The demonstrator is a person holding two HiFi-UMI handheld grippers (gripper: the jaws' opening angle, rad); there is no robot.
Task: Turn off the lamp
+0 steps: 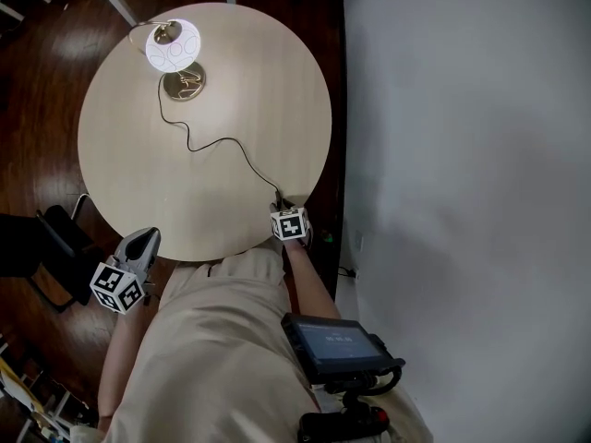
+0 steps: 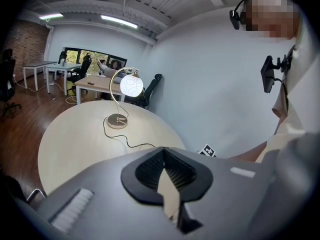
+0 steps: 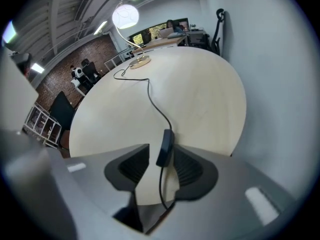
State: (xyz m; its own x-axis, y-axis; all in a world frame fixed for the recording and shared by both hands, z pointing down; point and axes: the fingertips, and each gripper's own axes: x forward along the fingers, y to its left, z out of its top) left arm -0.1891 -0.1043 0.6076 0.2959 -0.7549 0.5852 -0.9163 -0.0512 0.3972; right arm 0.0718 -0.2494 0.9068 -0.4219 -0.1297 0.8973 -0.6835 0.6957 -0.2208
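Now, lit lamp (image 1: 173, 47), right gripper (image 3: 163, 153) jaws apart round switch (image 3: 165, 145), left gripper (image 2: 163, 152) jaws together

The lamp globe (image 1: 173, 46) is blown-out white at eleven o'clock in the head view, laying a pale sheen on the round table (image 1: 138, 155). The wood floor (image 1: 46, 53) is dim. Ceiling strip lights (image 2: 119, 21) glow at eleven. Both gripper views bulge, with black corners and a soft foreground.

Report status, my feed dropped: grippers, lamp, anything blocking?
Left gripper shut, empty. Right gripper open around the inline switch on the cord. Lamp lit. Nothing in the way.
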